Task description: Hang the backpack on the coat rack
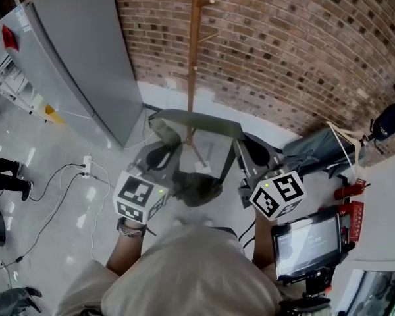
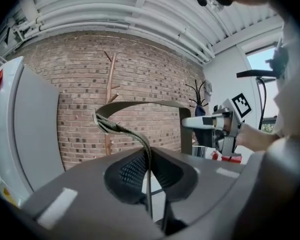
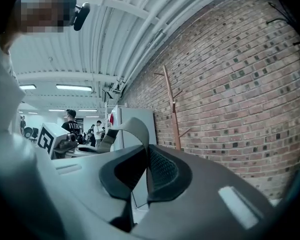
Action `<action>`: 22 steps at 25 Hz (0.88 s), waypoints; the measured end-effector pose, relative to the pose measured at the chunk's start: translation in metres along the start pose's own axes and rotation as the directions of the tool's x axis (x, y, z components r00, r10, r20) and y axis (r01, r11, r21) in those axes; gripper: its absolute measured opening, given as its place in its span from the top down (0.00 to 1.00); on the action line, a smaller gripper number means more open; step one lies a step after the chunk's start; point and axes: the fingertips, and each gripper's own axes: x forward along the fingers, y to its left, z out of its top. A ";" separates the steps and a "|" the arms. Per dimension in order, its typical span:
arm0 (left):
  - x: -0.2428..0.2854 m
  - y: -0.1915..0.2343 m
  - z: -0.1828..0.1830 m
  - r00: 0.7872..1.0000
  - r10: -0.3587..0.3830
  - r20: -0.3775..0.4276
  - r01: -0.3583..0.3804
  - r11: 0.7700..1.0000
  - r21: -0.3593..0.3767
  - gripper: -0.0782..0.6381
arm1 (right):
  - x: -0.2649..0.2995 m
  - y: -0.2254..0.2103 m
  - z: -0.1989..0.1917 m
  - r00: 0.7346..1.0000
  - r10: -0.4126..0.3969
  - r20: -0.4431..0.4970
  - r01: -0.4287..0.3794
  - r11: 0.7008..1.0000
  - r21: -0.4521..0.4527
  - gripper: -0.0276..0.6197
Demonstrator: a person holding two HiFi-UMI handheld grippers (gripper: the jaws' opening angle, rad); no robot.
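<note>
Backpack [image 1: 196, 188] hanging in front of the coat rack [image 1: 195, 58], apparently soft and light. My left hand-held gripper [image 2: 149, 166] and right hand-held gripper [image 3: 147, 169] each pinch its limp strap [image 1: 214, 124], likely the best hold.

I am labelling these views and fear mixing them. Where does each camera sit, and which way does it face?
Head view: on the person's head, steeply down at the strap stretched between left gripper and right gripper, before the coat rack; forearms and shirt show.
Left gripper view: on the left gripper, shut on the strap, facing the brick wall; right hand shows.
Right gripper view: on the right gripper, shut on the strap, looking along that wall; shirt shows.
Shared: both gripper views show the coat rack.
</note>
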 end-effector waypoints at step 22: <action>0.016 0.031 -0.009 1.000 -0.021 -0.017 0.021 1.000 -0.017 0.87 | 0.034 -0.012 -0.012 1.000 -0.001 -0.002 0.001 0.996 0.088 0.95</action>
